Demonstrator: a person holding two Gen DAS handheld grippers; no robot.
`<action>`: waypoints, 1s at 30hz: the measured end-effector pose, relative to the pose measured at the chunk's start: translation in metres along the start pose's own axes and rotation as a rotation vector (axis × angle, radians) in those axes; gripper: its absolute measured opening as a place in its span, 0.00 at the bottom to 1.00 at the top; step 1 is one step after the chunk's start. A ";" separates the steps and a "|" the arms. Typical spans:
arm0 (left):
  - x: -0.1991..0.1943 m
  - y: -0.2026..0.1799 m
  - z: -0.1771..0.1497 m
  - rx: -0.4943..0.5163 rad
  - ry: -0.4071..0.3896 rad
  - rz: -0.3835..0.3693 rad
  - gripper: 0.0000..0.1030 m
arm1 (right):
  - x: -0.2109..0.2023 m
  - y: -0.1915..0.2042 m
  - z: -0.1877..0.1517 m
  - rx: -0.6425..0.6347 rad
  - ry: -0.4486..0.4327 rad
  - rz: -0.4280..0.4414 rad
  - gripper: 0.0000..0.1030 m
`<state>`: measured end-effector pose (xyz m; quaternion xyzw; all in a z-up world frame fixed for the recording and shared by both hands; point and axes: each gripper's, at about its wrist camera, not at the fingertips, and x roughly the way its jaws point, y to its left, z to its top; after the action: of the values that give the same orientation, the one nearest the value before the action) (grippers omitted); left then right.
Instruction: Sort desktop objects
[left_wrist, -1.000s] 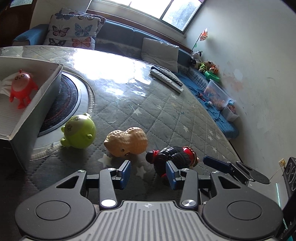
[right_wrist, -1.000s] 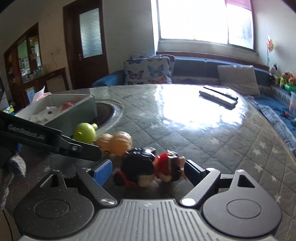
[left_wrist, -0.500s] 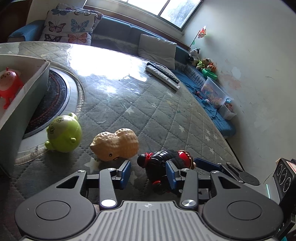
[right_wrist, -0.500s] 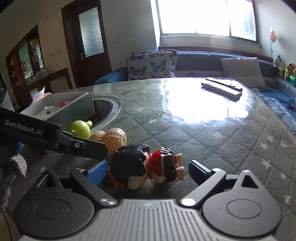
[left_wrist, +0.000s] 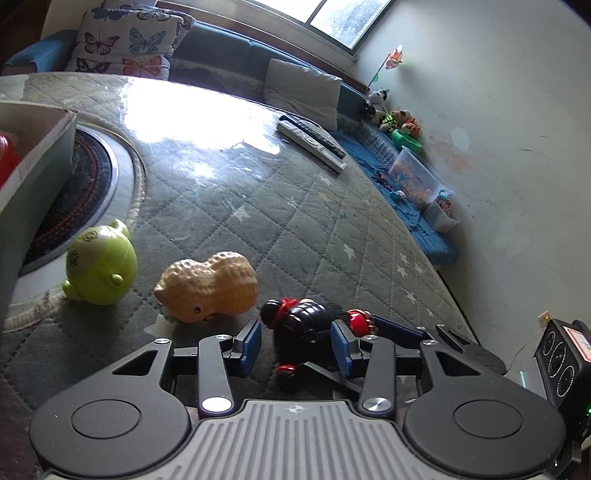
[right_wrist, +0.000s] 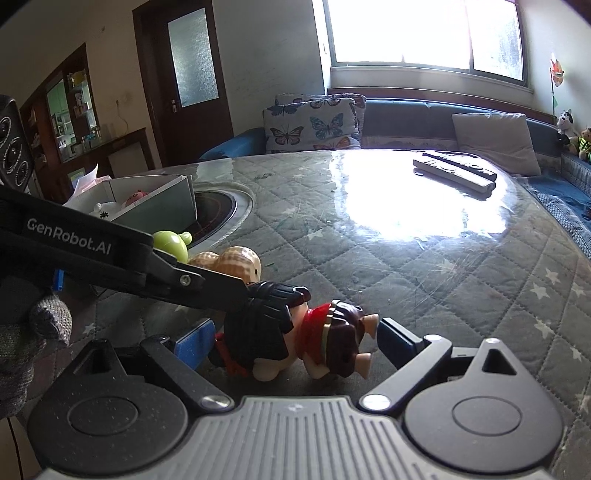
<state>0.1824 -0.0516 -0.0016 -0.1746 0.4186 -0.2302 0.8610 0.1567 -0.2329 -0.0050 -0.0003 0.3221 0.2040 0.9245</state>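
A black-and-red toy figure (left_wrist: 306, 325) lies on its side on the quilted table, also in the right wrist view (right_wrist: 291, 332). My left gripper (left_wrist: 295, 345) is open, its blue pads either side of the figure's dark body. My right gripper (right_wrist: 295, 341) is open around the same figure from the other side, pads apart from it. A tan peanut toy (left_wrist: 208, 286) and a green round toy (left_wrist: 99, 262) lie to the left. A white box (right_wrist: 155, 206) holds a red toy (right_wrist: 135, 197).
Two remote controls (left_wrist: 314, 142) lie at the far side of the table (left_wrist: 258, 206). A round hob ring (left_wrist: 74, 195) is set into the table beside the box. A sofa with cushions (right_wrist: 314, 125) runs behind. The left gripper's arm (right_wrist: 122, 266) crosses the right view.
Both grippers have moved closer around the toy figure, which now sits between both pairs of pads. The box and green toy have slid left in the left view.
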 end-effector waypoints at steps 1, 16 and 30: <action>0.000 -0.001 0.000 0.002 0.003 -0.005 0.43 | 0.000 0.001 0.000 -0.001 0.000 0.003 0.93; 0.003 0.009 0.000 -0.017 0.028 -0.049 0.45 | -0.002 0.002 0.003 -0.062 0.016 0.020 0.92; -0.006 0.017 0.004 -0.017 0.017 -0.040 0.44 | -0.018 0.020 -0.008 -0.121 0.041 0.107 0.92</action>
<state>0.1865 -0.0339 -0.0040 -0.1883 0.4242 -0.2454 0.8511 0.1317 -0.2221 0.0020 -0.0432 0.3276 0.2722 0.9037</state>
